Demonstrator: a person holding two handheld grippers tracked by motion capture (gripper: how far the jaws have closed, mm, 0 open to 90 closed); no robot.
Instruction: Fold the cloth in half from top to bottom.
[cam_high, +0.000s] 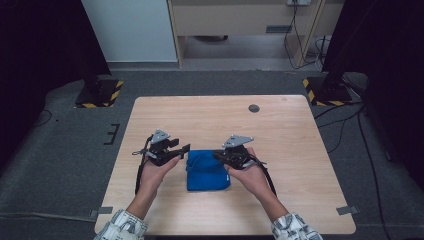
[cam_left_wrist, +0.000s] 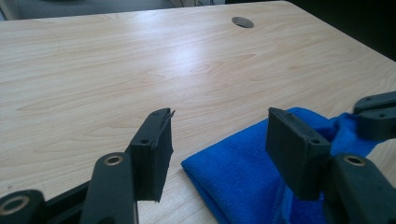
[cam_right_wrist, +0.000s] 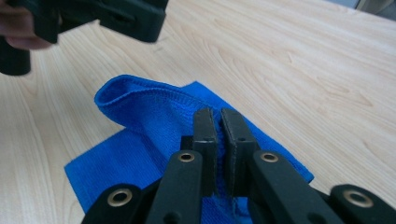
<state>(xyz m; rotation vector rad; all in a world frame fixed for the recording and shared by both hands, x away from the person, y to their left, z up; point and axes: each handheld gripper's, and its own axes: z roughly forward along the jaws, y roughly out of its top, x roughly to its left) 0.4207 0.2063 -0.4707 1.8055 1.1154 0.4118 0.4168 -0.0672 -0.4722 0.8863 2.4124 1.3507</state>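
On one table, one blue cloth lies folded, right gripper pinching it, left gripper released.

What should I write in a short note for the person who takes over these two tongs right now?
Left tongs: open, holding nothing, just at the left edge of the blue cloth.
Right tongs: shut on the cloth, pinching a raised fold near its right side.
The cloth lies folded at the near middle of the table.
Done: the cloth looks folded at least once; the left side is let go.
Left: probably finish the fold, lay the cloth flat, then open the right tongs.
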